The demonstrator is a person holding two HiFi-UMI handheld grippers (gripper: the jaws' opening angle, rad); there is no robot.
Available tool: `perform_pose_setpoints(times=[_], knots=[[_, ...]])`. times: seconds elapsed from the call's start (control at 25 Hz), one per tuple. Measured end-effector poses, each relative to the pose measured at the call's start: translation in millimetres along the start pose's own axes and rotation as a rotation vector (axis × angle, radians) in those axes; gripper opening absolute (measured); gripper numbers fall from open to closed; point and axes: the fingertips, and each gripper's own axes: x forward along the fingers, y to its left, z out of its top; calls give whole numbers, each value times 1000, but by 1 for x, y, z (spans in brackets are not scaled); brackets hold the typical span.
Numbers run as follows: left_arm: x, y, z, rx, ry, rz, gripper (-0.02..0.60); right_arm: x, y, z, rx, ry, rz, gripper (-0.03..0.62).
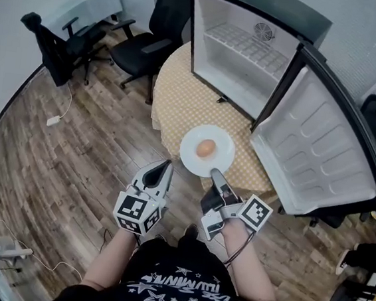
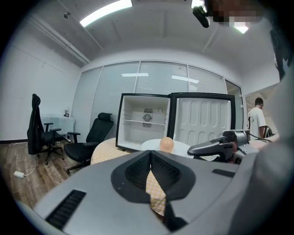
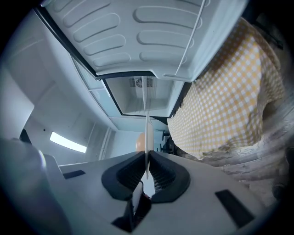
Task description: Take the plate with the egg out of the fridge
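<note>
A white plate (image 1: 189, 154) carries a brown egg (image 1: 205, 148) and hangs over the near edge of the round table, outside the open fridge (image 1: 242, 52). My right gripper (image 1: 215, 175) is shut on the plate's near rim. In the right gripper view the plate (image 3: 147, 131) shows edge-on between the pads, with the egg (image 3: 140, 141) beside it. My left gripper (image 1: 165, 166) stands to the left of the plate, shut and holding nothing. From the left gripper (image 2: 150, 153) I see the egg (image 2: 166, 144) and the plate (image 2: 180, 147) ahead to the right.
The fridge stands on a table with a yellow checked cloth (image 1: 180, 99). Its door (image 1: 315, 146) is swung wide to the right. Black office chairs (image 1: 142, 45) stand at the back left on the wooden floor. A person (image 2: 255, 121) stands beyond the door.
</note>
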Motion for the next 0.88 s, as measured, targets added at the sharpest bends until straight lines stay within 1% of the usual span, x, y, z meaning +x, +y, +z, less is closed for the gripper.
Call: perform_pose_setpoints(times=[0.24,0.44,0.52,0.68,0.88], knots=[[-22,12,-13,-27,7,2,8,4,-1,-17,-16,-11,5,41],[-71,31,-21,-37,1,-5,8,0,6,-66,-6,-29,11,41],[-79,34,-22,-41,2,-4,8,-1,7,-75,-4,-30,9,41],[-93,34,-20,-35,0,-12,8,-7,11,-91,8,-37,9,41],[-123,29,-24,-25,-7,-42,8,-24,16,-119,0,-57,14,40]])
